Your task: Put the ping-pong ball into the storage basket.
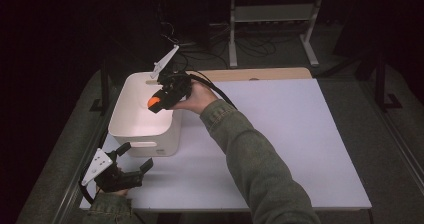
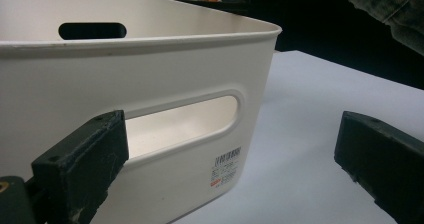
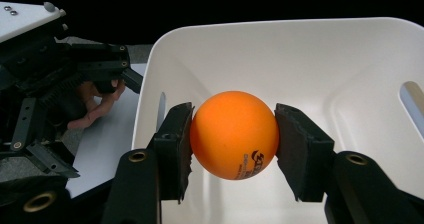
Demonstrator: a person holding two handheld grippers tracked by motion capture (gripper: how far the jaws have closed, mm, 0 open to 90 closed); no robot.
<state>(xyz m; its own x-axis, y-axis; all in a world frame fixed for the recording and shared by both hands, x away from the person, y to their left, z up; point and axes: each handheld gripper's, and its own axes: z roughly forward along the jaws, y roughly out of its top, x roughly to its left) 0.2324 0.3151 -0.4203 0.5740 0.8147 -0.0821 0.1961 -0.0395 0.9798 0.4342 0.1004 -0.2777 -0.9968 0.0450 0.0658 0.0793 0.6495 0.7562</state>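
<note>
A white plastic bin point(image 1: 145, 116) stands at the near left of the white surface point(image 1: 280, 144), with slot handles cut into its walls. The right gripper point(image 1: 156, 104) hangs over the bin's open top, its jaws clamped on an orange ball point(image 3: 234, 134), which sits above the bin's bare white floor and clear of its walls. The denim sleeve point(image 1: 250, 154) of the right arm crosses the surface diagonally from the near edge to the bin.

The left gripper point(image 1: 136, 159) rests low at the near left corner, just beside the bin's near wall; its jaws stand wide apart with nothing between them, and the bin's wall and handle slot lie straight ahead of them.

The ball carries a small dark printed logo point(image 3: 252, 161) with orange lettering under it, too small to read. On the bin's outer wall, below the handle slot, is a small sticker point(image 2: 225, 169) with a barcode, fine print and a red mark; none of it is legible.

Behind the surface stands a pale wooden board point(image 1: 260, 74), and farther back a white metal frame point(image 1: 272, 19) among dark cables.
</note>
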